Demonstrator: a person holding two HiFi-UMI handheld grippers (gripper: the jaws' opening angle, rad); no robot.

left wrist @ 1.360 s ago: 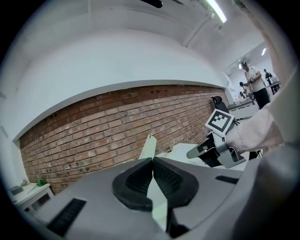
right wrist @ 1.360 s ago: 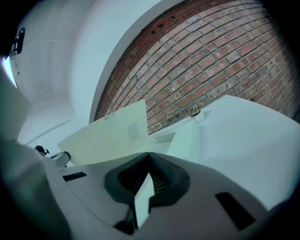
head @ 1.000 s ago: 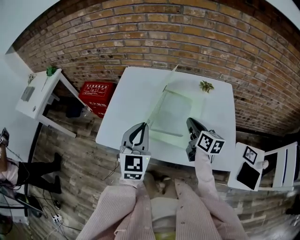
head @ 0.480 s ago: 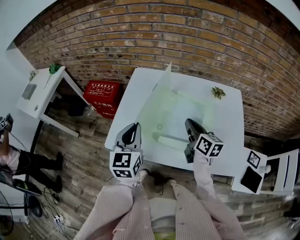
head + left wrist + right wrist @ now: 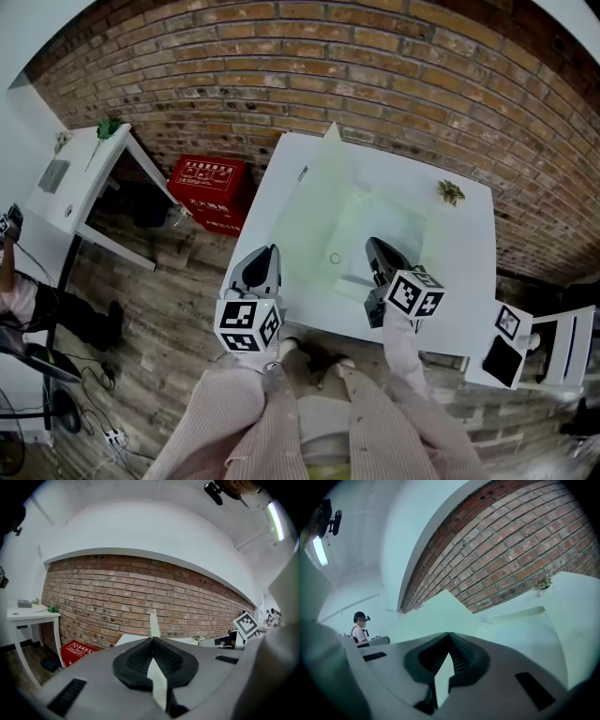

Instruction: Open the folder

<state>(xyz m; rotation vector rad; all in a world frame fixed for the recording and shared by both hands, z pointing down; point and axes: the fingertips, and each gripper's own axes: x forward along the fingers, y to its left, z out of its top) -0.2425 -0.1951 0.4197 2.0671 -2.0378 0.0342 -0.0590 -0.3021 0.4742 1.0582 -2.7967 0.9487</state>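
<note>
A translucent pale green folder (image 5: 361, 220) lies spread on the white table (image 5: 459, 281), its front cover (image 5: 305, 202) swung out to the left with one corner pointing up at the back. My left gripper (image 5: 262, 265) is shut on the near edge of that cover; in the left gripper view the thin sheet (image 5: 153, 623) runs edge-on out of the shut left gripper (image 5: 152, 641). My right gripper (image 5: 380, 258) is shut on the folder's other leaf near the table's front; the right gripper (image 5: 449, 637) shows a sheet edge (image 5: 443, 677) pinched between its pads.
A small dried plant sprig (image 5: 451, 192) lies at the table's far right. A brick wall runs behind. A red crate (image 5: 208, 180) and a white side table (image 5: 75, 178) stand to the left. A white stand (image 5: 553, 347) is at the right. A person (image 5: 14, 300) stands far left.
The left gripper has drawn the cover out to the left and rolled, so the folder went from nearly edge-on to spread wide. The right gripper has shifted a little with its leaf.
</note>
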